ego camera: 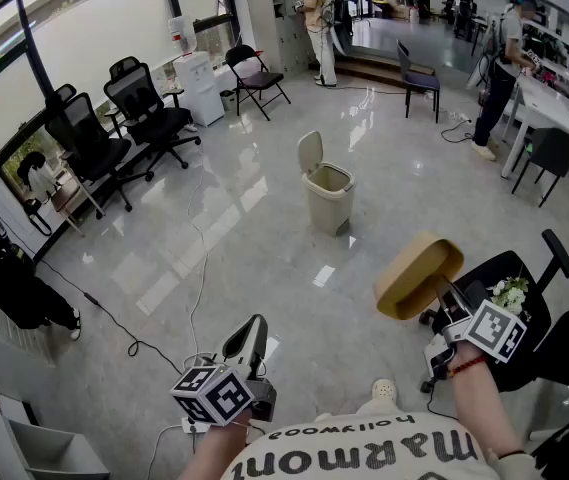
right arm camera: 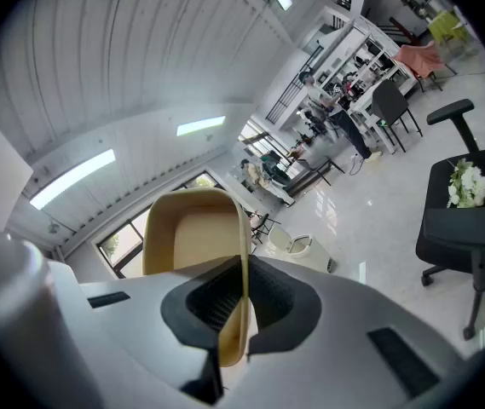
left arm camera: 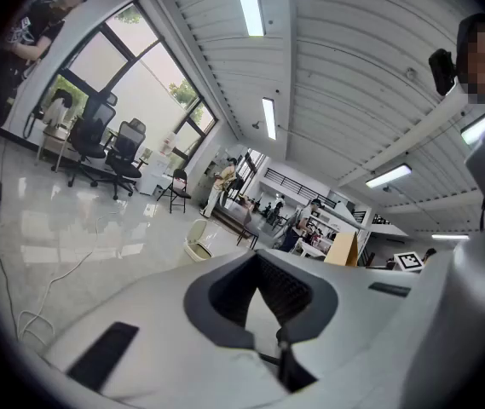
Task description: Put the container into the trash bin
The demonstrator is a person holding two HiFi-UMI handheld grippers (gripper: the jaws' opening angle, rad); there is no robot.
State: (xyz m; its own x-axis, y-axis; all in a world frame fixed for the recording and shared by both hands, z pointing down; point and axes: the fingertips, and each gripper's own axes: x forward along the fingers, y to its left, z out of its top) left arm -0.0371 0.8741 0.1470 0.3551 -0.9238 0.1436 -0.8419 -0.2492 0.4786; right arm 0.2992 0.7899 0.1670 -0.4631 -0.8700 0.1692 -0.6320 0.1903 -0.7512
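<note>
A beige trash bin with its lid flipped up stands on the glossy floor a few steps ahead, also seen small in the left gripper view and the right gripper view. My right gripper is shut on the rim wall of a tan, empty container, held in the air to the right of and short of the bin. The wall runs edge-on between the jaws, with the container rising above them. My left gripper is low on the left, shut and holding nothing.
A black office chair carrying white flowers stands close on my right. More black chairs and a water dispenser line the left windows. A cable trails across the floor. People stand at the back and far left.
</note>
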